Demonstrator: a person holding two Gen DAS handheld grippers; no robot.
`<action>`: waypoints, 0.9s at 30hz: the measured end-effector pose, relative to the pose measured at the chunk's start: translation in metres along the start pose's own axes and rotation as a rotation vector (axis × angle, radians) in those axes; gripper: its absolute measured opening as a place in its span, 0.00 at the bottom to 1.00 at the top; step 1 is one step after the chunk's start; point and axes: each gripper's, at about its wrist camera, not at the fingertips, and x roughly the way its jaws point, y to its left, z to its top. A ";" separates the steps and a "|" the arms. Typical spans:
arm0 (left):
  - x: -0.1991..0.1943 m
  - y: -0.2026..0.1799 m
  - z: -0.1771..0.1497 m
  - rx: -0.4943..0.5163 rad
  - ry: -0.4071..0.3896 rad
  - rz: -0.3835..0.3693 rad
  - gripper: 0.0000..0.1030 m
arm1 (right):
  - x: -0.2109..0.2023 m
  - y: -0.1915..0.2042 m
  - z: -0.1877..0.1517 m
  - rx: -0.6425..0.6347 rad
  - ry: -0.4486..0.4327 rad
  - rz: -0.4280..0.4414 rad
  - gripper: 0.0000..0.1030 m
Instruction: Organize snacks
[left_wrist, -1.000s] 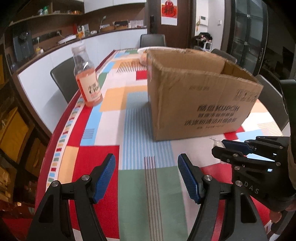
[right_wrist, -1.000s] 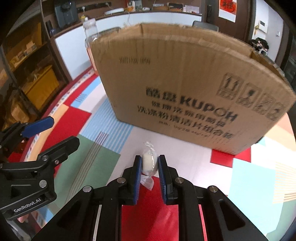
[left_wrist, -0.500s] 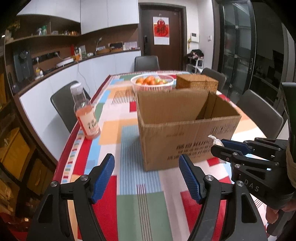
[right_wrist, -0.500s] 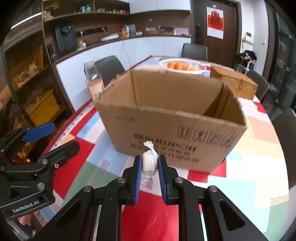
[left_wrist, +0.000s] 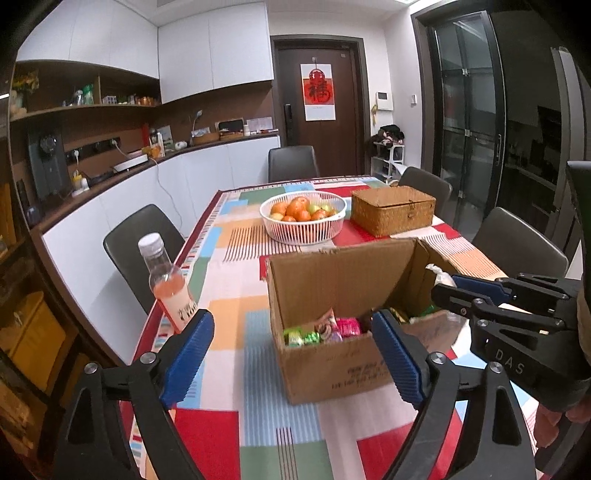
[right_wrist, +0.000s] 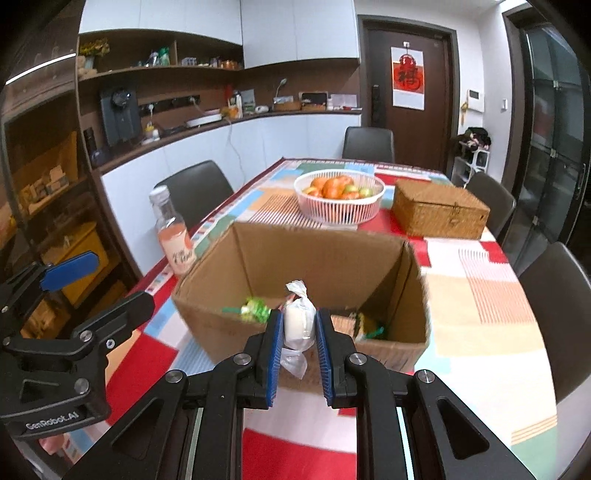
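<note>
Holding: right gripper (right_wrist: 298, 345) has its fingers pinching one white wrapped candy (right_wrist: 298, 320), up above the near rim of the cardboard box (right_wrist: 295, 258)
Left gripper: the left gripper (left_wrist: 291, 354) hangs in front of the box, fingers spread wide, nothing between them
Count in the box: several wrapped snacks (left_wrist: 321, 330) on its floor, green, pink and yellow; exact number I cannot tell
Count around the box: one drink bottle (left_wrist: 168, 284) left of the box on the bench (left_wrist: 236, 280); one white fruit basket (left_wrist: 303, 218) behind the box; one wicker box (left_wrist: 393, 208), lid shut, behind the box to the right
Writing: "GenRobot.AI" on the left gripper's body in the right wrist view; "DAS" on the right gripper's body in the left wrist view
Box print: dark lettering on the front, too blurred to read
Bottle label: unreadable
</note>
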 end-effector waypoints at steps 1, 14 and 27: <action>0.001 0.000 0.001 -0.002 -0.002 0.001 0.86 | 0.001 -0.001 0.003 0.000 -0.003 -0.005 0.19; 0.032 0.001 0.027 0.012 -0.009 0.033 0.96 | 0.031 -0.021 0.035 0.026 0.006 -0.048 0.19; 0.016 0.002 0.018 0.005 -0.016 0.054 0.98 | 0.017 -0.019 0.028 0.040 -0.011 -0.095 0.35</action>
